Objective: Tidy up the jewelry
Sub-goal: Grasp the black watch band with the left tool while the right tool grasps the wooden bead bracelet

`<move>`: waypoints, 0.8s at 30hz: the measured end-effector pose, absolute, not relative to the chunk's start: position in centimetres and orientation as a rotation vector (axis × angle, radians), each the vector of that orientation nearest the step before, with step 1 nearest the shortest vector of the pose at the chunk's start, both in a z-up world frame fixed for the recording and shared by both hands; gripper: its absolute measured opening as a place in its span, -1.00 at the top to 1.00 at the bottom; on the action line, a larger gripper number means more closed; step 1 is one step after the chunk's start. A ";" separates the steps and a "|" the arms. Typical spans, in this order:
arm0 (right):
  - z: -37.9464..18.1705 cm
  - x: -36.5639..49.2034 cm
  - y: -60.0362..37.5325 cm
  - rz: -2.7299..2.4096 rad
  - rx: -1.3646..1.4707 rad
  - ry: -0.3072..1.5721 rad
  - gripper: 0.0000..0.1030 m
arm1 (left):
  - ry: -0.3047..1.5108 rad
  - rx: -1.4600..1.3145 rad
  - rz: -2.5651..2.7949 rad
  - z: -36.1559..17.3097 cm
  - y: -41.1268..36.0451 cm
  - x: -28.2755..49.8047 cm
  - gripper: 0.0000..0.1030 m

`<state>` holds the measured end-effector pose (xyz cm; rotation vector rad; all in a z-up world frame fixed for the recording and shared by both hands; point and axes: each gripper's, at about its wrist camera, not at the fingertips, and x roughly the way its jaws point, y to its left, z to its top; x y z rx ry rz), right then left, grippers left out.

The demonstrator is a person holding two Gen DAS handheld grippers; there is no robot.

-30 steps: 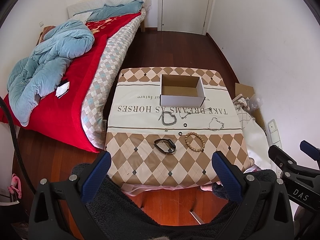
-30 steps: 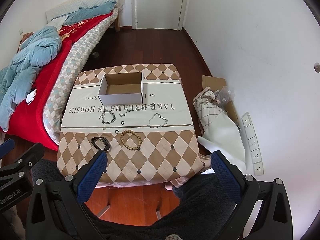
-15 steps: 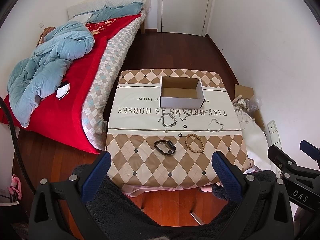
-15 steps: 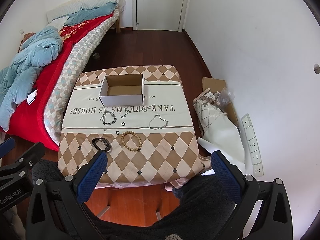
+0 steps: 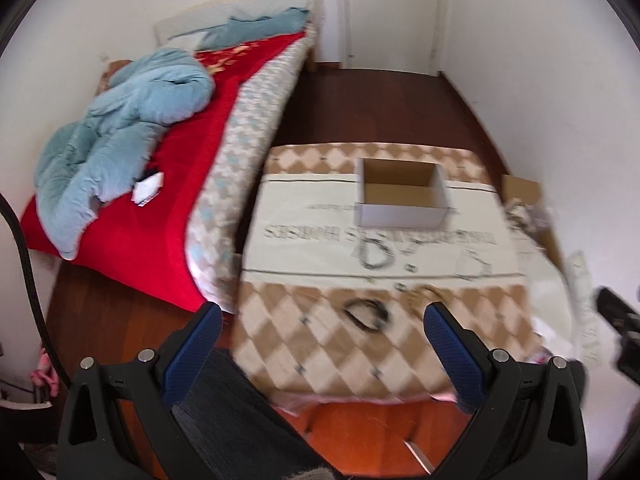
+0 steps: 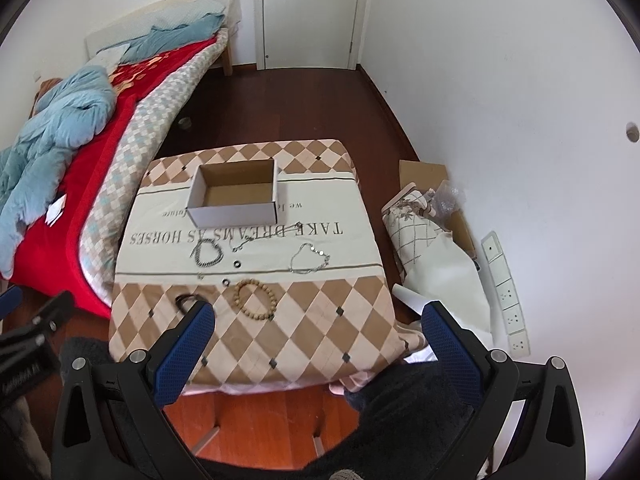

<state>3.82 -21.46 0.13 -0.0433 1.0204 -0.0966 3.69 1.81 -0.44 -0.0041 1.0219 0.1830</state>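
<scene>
1. Left claw [image 5: 322, 344] and right claw [image 6: 318, 344]: both spread wide and holding nothing, above the near edge of the table [image 6: 304, 344].
2. Box [image 6: 234, 194]: open-topped, far ahead of the claws.
3. Bead bracelet [image 6: 256, 298]: just ahead, between the right claw's fingers.
4. Black band [image 5: 366, 314]: ahead of the left claw.
5. Chains [image 6: 310, 260]: lying between bracelet and box.

Matt cardboard box [image 6: 234, 196] with white outer walls, printed cloth over the table [image 6: 320, 320], wooden bead bracelet [image 6: 255, 299], shiny, probably metal chain necklace [image 6: 310, 258], glossy dark wood floor [image 6: 288, 108], textured blue pads on matt black plastic fingers [image 6: 184, 354].
</scene>
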 end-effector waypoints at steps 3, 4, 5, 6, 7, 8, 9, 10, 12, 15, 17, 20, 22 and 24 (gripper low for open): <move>-2.9 6.1 -21.9 -0.067 -0.034 1.036 -1.00 | 1.054 0.017 0.229 -4.2 3.0 6.0 -0.99; -4.3 6.9 -21.9 -0.060 -0.038 1.054 -1.00 | 1.082 0.013 0.234 -5.9 3.3 7.0 -0.99; -6.0 8.0 -21.9 -0.047 -0.043 1.078 -0.92 | 1.114 0.008 0.230 -7.7 3.5 7.9 -0.99; -7.4 8.7 -21.7 -0.038 -0.046 1.094 -0.78 | 1.139 0.004 0.227 -9.2 3.8 8.4 -0.99; -9.0 9.5 -21.6 -0.033 -0.048 1.117 -0.68 | 1.190 -0.004 0.225 -11.3 3.8 9.2 -0.99; -10.7 10.4 -21.5 -0.020 -0.048 1.150 -0.49 | 1.228 -0.009 0.215 -13.0 3.8 9.9 -0.99; -12.6 11.3 -21.4 -0.001 -0.045 1.187 -0.41 | 1.251 -0.018 0.207 -14.3 3.8 10.1 -0.99; -14.2 12.0 -21.4 0.001 -0.037 1.213 -0.39 | 1.298 -0.036 0.209 -16.4 3.8 10.8 -0.98; -17.4 13.2 -21.2 0.024 -0.019 1.260 -0.35 | 1.359 -0.077 0.187 -19.1 3.5 11.3 -0.98; -21.0 14.4 -20.8 0.033 -0.009 1.314 -0.34 | 1.436 -0.155 0.156 -22.6 3.2 11.9 -0.84; -22.5 14.8 -20.5 0.031 -0.004 1.339 -0.34 | 1.476 -0.189 0.145 -24.4 3.0 12.3 -0.65; -24.4 15.3 -20.2 0.029 -0.002 1.366 -0.34 | 1.512 -0.228 0.120 -26.3 2.4 12.7 -0.22; -25.3 15.4 -20.2 0.029 0.005 1.382 -0.34 | 1.509 -0.247 0.092 -27.0 1.8 12.8 0.12; -26.1 15.7 -20.1 0.027 0.008 1.391 -0.34 | 1.473 -0.208 0.089 -27.0 1.0 12.8 0.49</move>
